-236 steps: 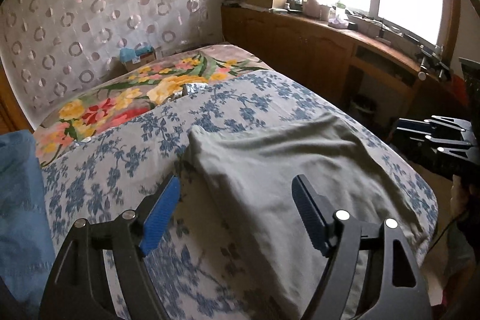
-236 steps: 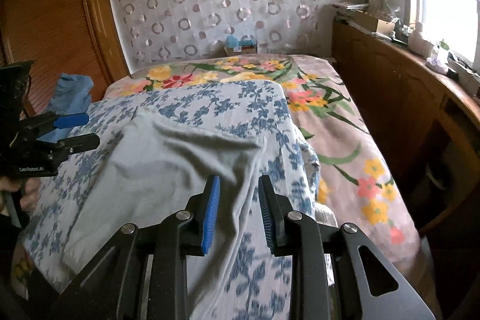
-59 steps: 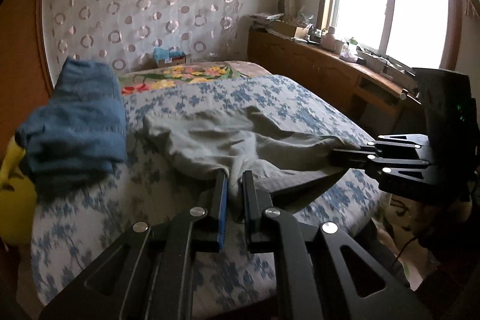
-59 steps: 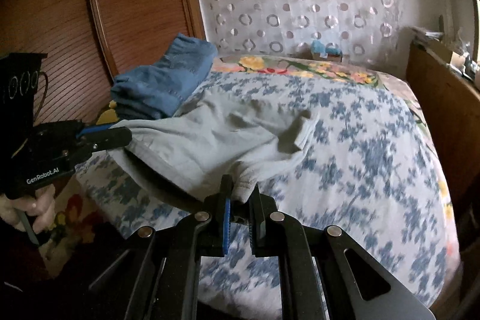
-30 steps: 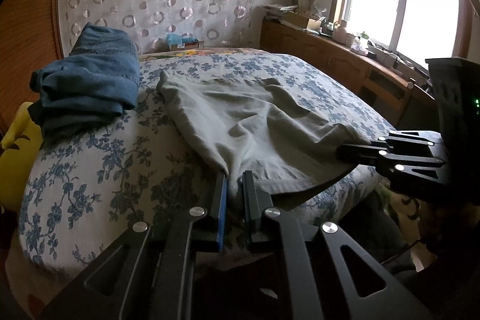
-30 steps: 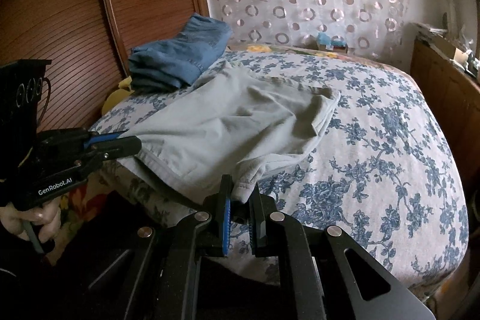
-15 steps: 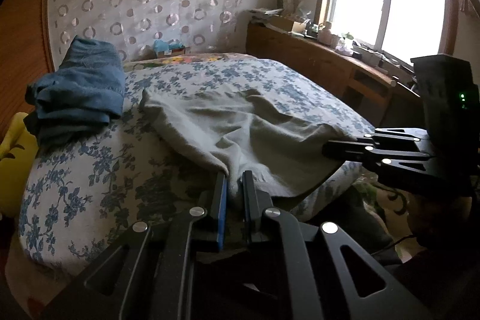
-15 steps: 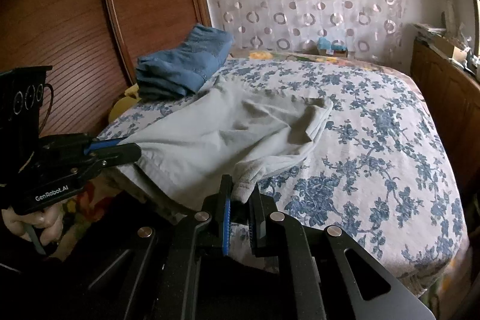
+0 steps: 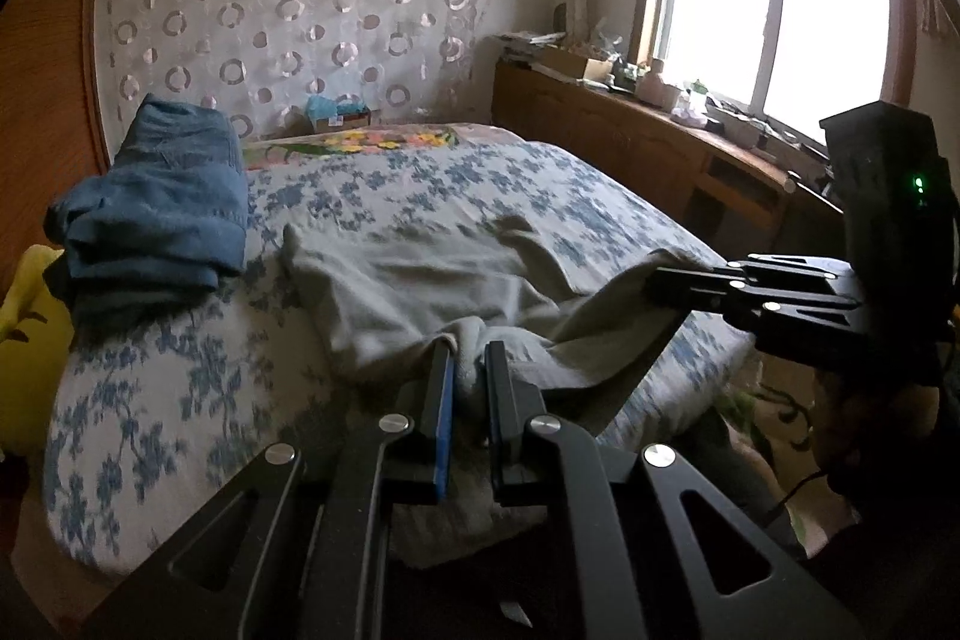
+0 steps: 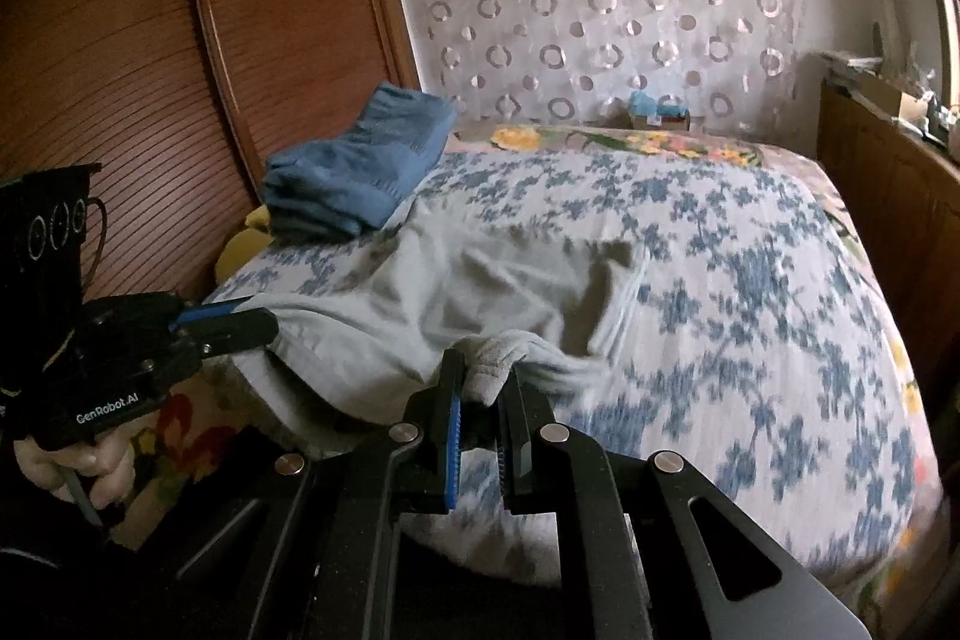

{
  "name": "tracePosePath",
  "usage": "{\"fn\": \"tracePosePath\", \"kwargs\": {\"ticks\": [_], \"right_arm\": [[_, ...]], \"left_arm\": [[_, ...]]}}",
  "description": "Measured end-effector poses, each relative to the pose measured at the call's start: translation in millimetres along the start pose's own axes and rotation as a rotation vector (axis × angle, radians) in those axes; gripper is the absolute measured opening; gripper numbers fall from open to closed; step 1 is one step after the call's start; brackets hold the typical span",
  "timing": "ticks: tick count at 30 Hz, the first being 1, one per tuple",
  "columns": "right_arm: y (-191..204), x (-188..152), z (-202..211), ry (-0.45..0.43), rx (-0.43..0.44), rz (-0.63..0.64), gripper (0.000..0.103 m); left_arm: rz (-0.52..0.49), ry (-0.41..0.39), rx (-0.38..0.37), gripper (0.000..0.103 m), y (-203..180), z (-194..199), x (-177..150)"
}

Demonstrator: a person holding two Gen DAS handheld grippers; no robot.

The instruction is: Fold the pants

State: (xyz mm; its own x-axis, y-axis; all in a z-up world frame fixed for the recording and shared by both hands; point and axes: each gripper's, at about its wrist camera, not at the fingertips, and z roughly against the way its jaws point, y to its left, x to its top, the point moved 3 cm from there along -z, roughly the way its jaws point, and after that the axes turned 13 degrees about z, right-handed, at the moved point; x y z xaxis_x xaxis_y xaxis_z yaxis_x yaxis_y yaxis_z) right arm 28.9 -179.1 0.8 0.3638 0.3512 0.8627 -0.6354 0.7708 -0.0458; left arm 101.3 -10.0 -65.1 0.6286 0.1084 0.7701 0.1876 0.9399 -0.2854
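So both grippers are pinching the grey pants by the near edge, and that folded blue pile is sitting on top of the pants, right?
Not quite. The blue jeans lie beside the grey pants on the floral bedspread, as the right wrist view shows. The left gripper and right gripper do pinch the near edge.

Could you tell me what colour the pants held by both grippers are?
Pale grey-green pants, clearest in the right wrist view.

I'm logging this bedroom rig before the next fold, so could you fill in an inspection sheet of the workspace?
Surface: bed with blue floral cover, rumpled.
Job's things: grey pants lying on the bed, near edge lifted.
Clutter: folded blue jeans at the bed's far left; yellow item beside them.
Grippers: left gripper and right gripper both shut on the pants' edge.
Cables: dark cord below the right unit.
Surroundings: window, wooden cabinet, patterned curtain.
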Motion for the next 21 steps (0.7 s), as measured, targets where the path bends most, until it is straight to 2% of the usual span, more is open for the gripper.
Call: {"fn": "tracePosePath", "kwargs": {"ticks": [9,12,18,21], "right_arm": [[-23,29,-51,0.002,-0.029,-0.011,0.009],[-29,29,-72,0.041,-0.026,-0.011,0.009],[-37,34,-96,0.062,-0.037,-0.025,0.009],[-40,41,-106,0.06,-0.052,-0.012,0.009]], "left_arm": [[0.017,-0.011,0.039,0.01,20,-35,38],[0.034,0.023,0.053,0.011,29,-49,41],[0.05,0.023,0.083,0.026,38,-56,42],[0.034,0.01,0.086,0.027,38,-57,46]]}}
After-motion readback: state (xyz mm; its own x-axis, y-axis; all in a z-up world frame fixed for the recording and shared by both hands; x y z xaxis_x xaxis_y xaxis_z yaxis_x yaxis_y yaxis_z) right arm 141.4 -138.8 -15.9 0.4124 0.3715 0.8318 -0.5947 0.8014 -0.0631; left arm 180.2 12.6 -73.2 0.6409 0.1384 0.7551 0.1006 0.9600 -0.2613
